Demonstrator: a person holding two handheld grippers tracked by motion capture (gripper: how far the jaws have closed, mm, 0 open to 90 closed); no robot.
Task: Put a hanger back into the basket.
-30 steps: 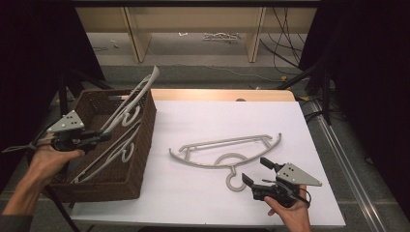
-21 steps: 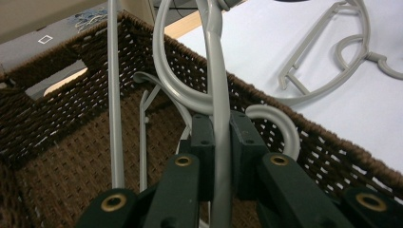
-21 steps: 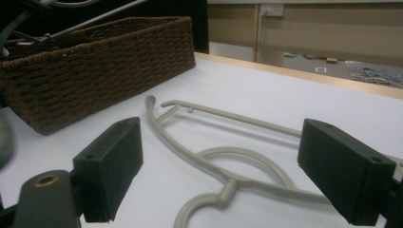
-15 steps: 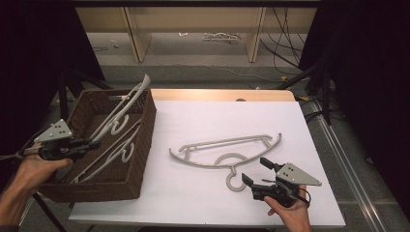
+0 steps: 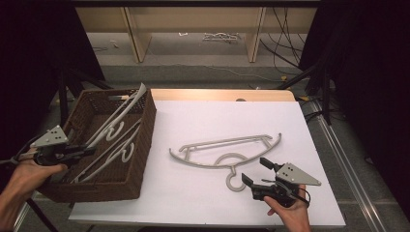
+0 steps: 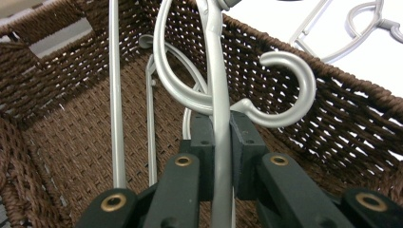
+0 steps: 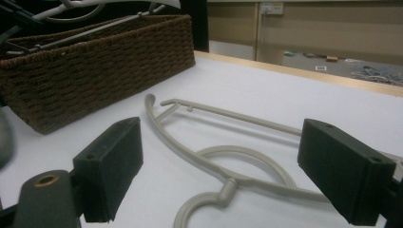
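Two grey plastic hangers in work. Item one, the held hanger (image 6: 216, 95): slim arm clamped between the pads of the left gripper (image 5: 80, 152), hook curling toward 3 o'clock in the left gripper view, body slanting into the wicker basket (image 5: 140, 159) beside another hanger (image 5: 113, 159) already lying there. Item two, the loose hanger (image 5: 227, 152): flat on the white table (image 5: 203, 121), hook toward 6 o'clock, at 11 o'clock from the right gripper (image 5: 263, 181), whose jaws stand apart, holding nothing. Step judged: stowing item one. Next move calls for lowering it fully, then releasing.
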